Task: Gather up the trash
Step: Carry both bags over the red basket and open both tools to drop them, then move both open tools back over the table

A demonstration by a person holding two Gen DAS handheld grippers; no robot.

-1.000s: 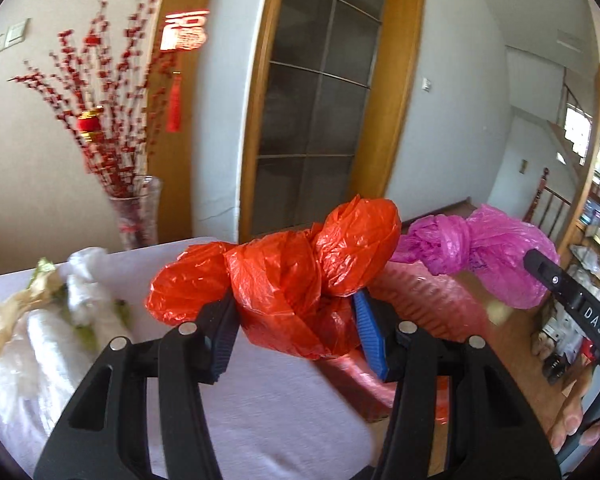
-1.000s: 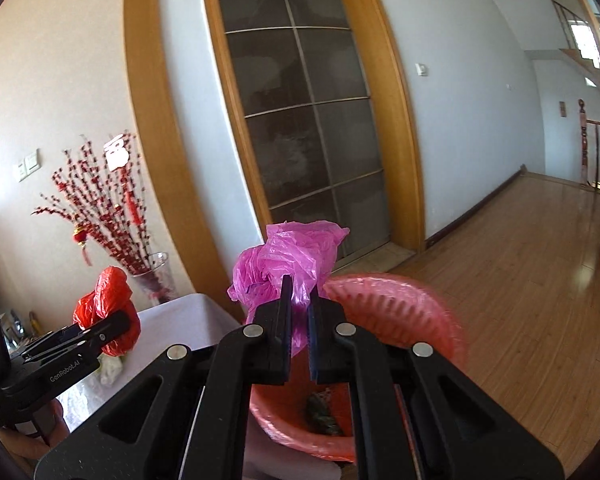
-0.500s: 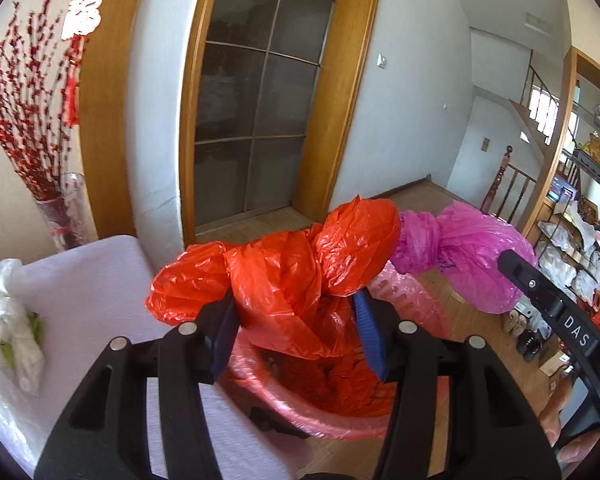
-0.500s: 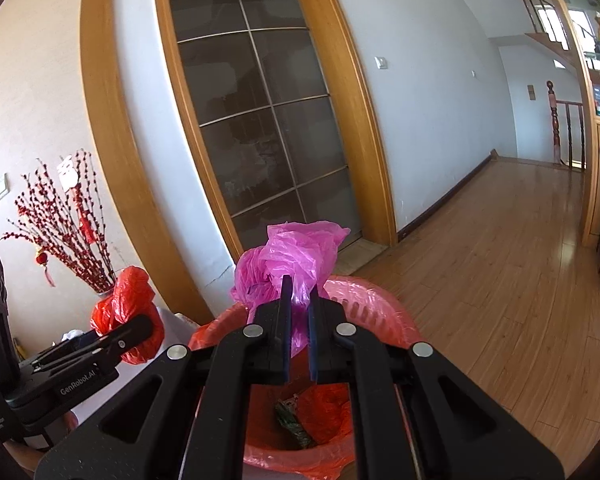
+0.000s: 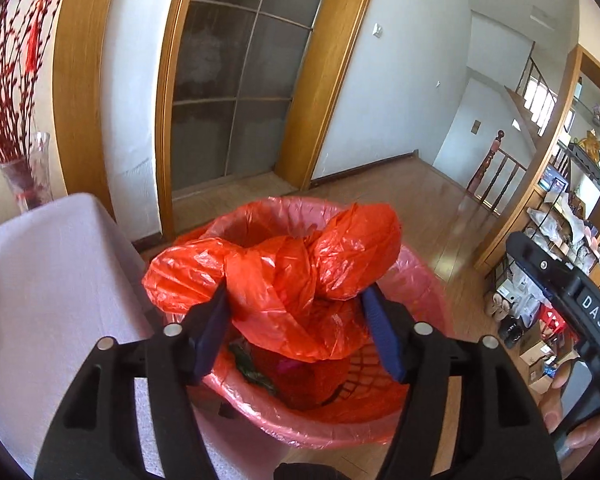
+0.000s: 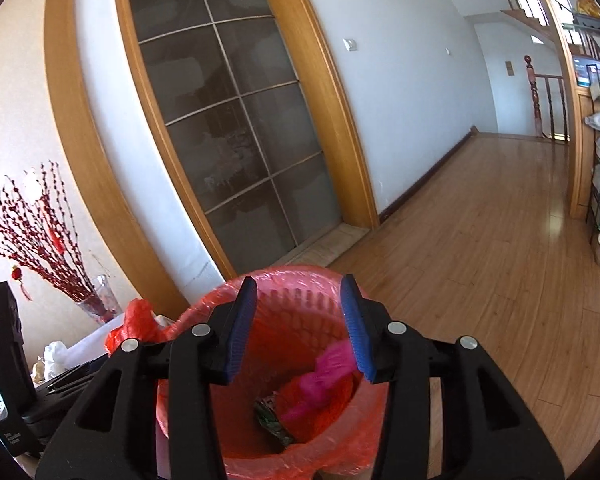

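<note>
My left gripper [image 5: 295, 320] is shut on a crumpled red plastic bag [image 5: 275, 276] and holds it over the red-lined trash basket [image 5: 424, 280]. My right gripper [image 6: 300, 328] is open and empty above the same basket [image 6: 300, 280]. A pink plastic bag [image 6: 324, 380] lies blurred inside the basket, beside dark green trash [image 6: 271, 420]. The red bag also shows at the left in the right wrist view [image 6: 133, 326].
A table with a pale cloth [image 5: 47, 280] stands left of the basket, with a glass vase of red branches [image 5: 23, 184] and white scraps [image 6: 55, 354]. A glass door [image 6: 235, 140], wooden floor [image 6: 480, 260] and shelves [image 5: 560, 216] lie around.
My right gripper has opened and the pink bag has dropped into the basket. My left gripper has carried the red bag from over the table to above the basket.
</note>
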